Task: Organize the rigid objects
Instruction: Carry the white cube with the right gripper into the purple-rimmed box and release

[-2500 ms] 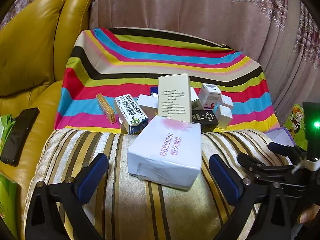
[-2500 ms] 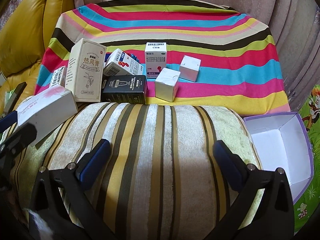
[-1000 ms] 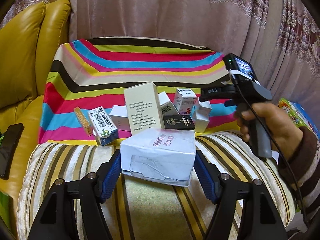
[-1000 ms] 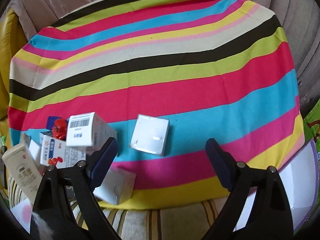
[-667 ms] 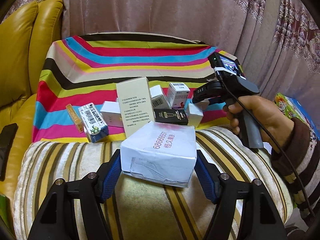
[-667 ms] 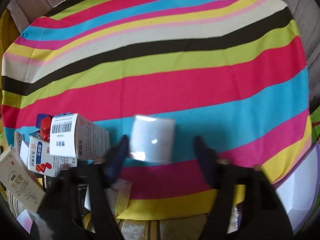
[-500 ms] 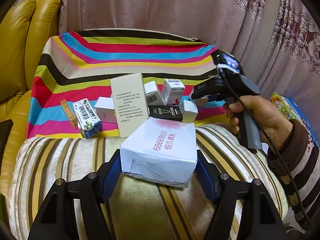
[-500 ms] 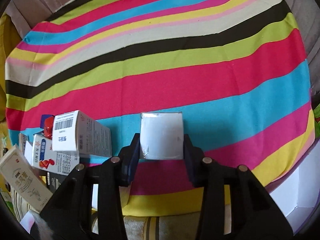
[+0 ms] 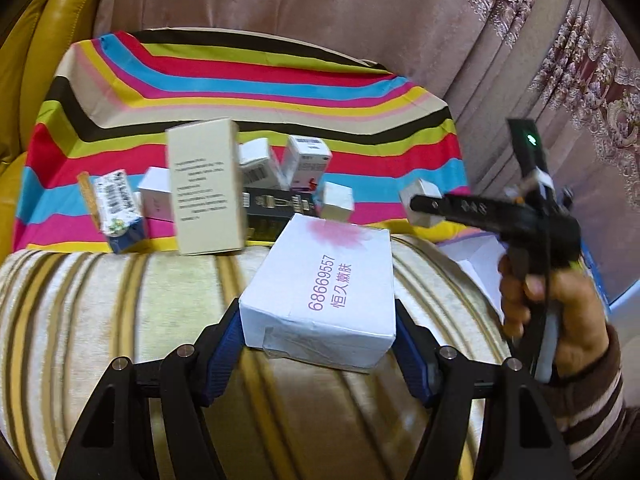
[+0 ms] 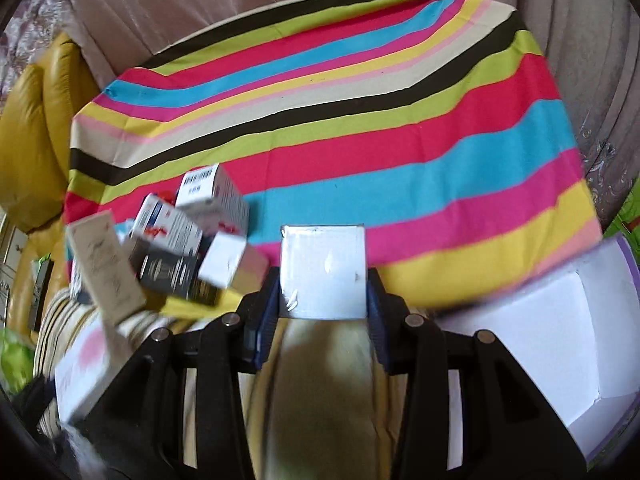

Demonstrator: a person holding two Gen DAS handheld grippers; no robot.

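My left gripper [image 9: 318,344] is shut on a large white box [image 9: 324,276] with purple print, held over the striped beige cushion [image 9: 120,312]. My right gripper [image 10: 322,292] is shut on a small white box [image 10: 323,264], lifted clear of the striped cloth [image 10: 360,140]. In the left wrist view the right gripper [image 9: 424,204] shows at the right, in a person's hand [image 9: 560,312], with that small white box [image 9: 420,194] at its tips. Several other boxes cluster at the cloth's near edge, among them a tall cream box [image 9: 204,192] and a black box [image 9: 276,208].
An open white carton with a purple rim [image 10: 560,320] sits to the right of the cushion. A yellow leather sofa [image 9: 48,40] lies at the left and curtains [image 9: 520,40] hang behind. The far part of the cloth holds nothing.
The right gripper closed on the small white box and carried it off the cloth toward the right. The left gripper closed on the large white box earlier and keeps it, drifting slightly.
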